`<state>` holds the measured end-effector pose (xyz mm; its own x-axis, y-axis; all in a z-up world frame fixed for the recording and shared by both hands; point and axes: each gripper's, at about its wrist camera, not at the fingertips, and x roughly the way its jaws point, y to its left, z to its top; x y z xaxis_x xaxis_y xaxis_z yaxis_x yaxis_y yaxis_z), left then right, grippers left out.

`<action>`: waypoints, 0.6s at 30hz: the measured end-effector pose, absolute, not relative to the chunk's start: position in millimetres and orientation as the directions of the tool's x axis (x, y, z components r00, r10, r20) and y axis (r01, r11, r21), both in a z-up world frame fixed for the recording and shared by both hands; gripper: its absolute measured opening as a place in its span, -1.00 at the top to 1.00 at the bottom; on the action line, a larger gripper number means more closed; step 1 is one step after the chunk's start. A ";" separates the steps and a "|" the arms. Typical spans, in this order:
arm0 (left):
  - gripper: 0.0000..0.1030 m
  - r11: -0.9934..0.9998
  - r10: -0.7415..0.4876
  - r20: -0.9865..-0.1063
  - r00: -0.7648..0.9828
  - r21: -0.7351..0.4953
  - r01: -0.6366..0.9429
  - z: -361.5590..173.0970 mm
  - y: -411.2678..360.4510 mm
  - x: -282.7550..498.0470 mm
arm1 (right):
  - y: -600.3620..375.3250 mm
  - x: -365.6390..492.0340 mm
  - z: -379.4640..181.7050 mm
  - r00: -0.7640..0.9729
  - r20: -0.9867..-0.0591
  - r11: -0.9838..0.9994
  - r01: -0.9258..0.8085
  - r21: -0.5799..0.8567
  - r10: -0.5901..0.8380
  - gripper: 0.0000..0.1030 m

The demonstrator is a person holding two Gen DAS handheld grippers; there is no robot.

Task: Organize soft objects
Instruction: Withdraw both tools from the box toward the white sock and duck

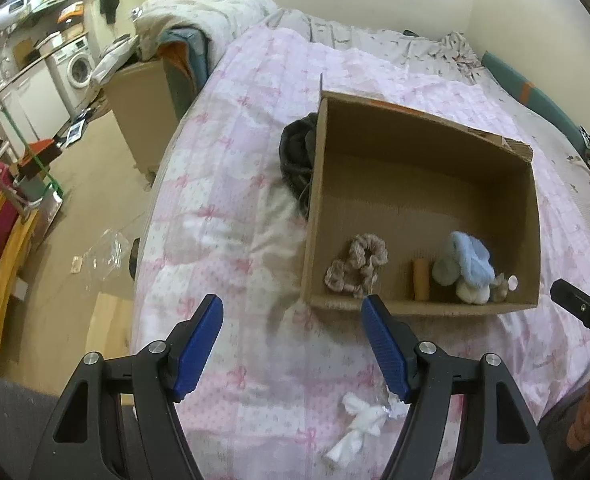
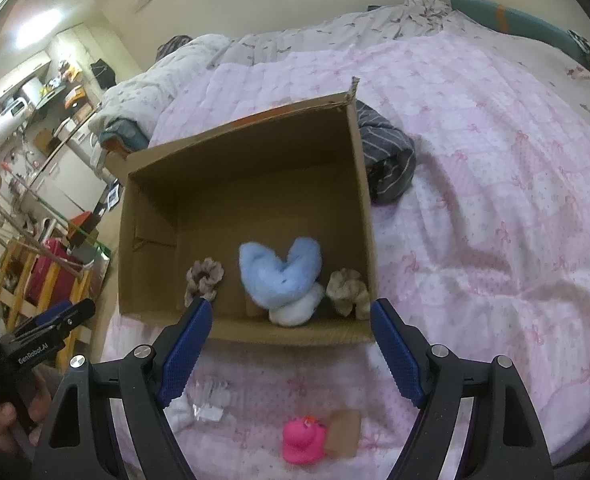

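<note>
An open cardboard box [image 1: 423, 152] [image 2: 251, 152] stands on the pink quilt. Inside lie a blue and white plush [image 1: 465, 266] [image 2: 283, 276], a brown scrunchie [image 1: 357, 266] [image 2: 203, 276] and a beige scrunchie [image 2: 347, 286]. My left gripper [image 1: 293, 320] is open and empty above the quilt, just short of the box's near wall. A white cloth piece [image 1: 359, 428] lies on the quilt under it. My right gripper [image 2: 291, 324] is open and empty over the box's near wall. A pink rubber duck [image 2: 303, 440] lies on the quilt below it, beside a brown card [image 2: 345, 432].
A dark striped garment [image 1: 297, 160] [image 2: 389, 160] lies bunched against the box's outer side. A clear plastic wrapper [image 2: 211, 398] lies by the white cloth. Folded bedding [image 1: 203, 20] is piled at the bed's far end. The floor and cluttered shelves [image 1: 23, 120] are to the left.
</note>
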<state>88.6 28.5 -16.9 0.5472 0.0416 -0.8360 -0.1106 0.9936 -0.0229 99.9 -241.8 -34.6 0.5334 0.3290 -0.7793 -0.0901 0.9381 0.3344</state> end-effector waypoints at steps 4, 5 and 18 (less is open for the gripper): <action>-0.34 0.993 0.034 -0.853 0.521 -0.030 -0.115 -24.3 27.7 78.4 | -236.9 87.0 -33.5 0.526 -0.778 0.934 -0.106 0.341 0.344 -0.67; -0.34 0.993 0.032 -0.855 0.518 -0.030 -0.112 -25.6 26.4 76.2 | -236.4 83.8 -33.3 0.523 -0.777 0.931 -0.107 0.349 0.351 -0.67; -0.34 0.990 -0.004 -0.909 0.416 -0.063 -0.128 -49.8 19.9 55.6 | -228.2 43.9 -31.5 0.497 -0.789 0.921 -0.061 0.384 0.362 -0.67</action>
<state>55.6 19.9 -49.8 0.4163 -0.0041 -0.9092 -0.1283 0.9897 -0.0632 43.9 -228.2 -31.5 0.4965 0.3618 -0.7891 -0.0613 0.9213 0.3839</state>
